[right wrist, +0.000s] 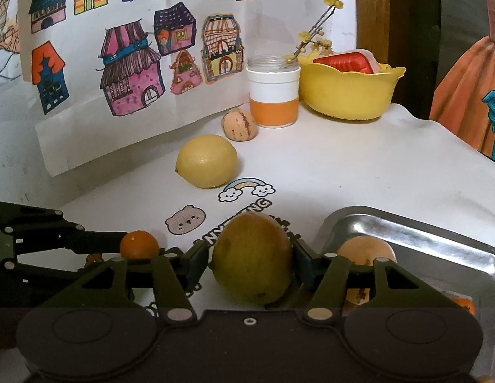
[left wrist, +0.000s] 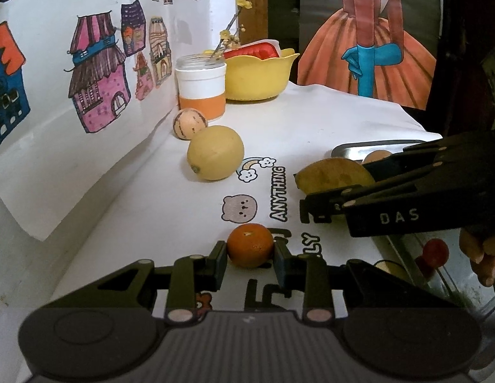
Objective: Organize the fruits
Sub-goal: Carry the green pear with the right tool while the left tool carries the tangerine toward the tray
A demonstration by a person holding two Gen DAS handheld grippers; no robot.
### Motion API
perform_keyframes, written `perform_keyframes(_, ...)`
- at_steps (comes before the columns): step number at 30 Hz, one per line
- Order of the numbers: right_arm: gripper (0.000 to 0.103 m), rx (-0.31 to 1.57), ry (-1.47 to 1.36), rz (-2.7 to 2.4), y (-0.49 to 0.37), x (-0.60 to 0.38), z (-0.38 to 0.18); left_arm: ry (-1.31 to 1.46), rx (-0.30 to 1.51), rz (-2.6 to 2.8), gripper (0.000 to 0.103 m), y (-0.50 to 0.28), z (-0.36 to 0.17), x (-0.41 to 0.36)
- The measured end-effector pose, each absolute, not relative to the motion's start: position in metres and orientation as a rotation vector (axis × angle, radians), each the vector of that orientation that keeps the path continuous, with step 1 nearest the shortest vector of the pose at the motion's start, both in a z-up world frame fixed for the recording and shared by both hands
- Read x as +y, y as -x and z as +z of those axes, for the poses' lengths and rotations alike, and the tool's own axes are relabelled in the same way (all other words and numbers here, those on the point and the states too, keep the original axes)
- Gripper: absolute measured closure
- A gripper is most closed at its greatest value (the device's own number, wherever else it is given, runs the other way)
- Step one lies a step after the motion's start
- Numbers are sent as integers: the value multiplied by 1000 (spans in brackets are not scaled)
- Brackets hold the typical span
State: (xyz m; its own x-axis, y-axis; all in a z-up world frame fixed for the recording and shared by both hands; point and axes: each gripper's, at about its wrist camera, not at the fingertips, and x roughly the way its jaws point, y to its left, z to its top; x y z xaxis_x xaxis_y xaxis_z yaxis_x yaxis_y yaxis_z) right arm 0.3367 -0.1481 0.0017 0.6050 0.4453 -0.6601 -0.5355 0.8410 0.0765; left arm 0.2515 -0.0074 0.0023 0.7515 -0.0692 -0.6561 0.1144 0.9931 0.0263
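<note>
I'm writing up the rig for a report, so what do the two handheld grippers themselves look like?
Both look alike. The left gripper has a dark grey ribbed body with two round discs, black linkage arms with pale round pivot pins, and dark blue-grey pads. The right gripper has the same black linkages, pins and discs; seen from the left wrist, its side carries white letters reading DAS. No cables or sleeves show.
</note>
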Motion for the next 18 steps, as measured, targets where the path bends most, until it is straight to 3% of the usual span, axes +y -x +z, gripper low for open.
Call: perform_keyframes(18,49,667,138,564,-308,-162,14,-64,695,-122,69,-245,10,-19)
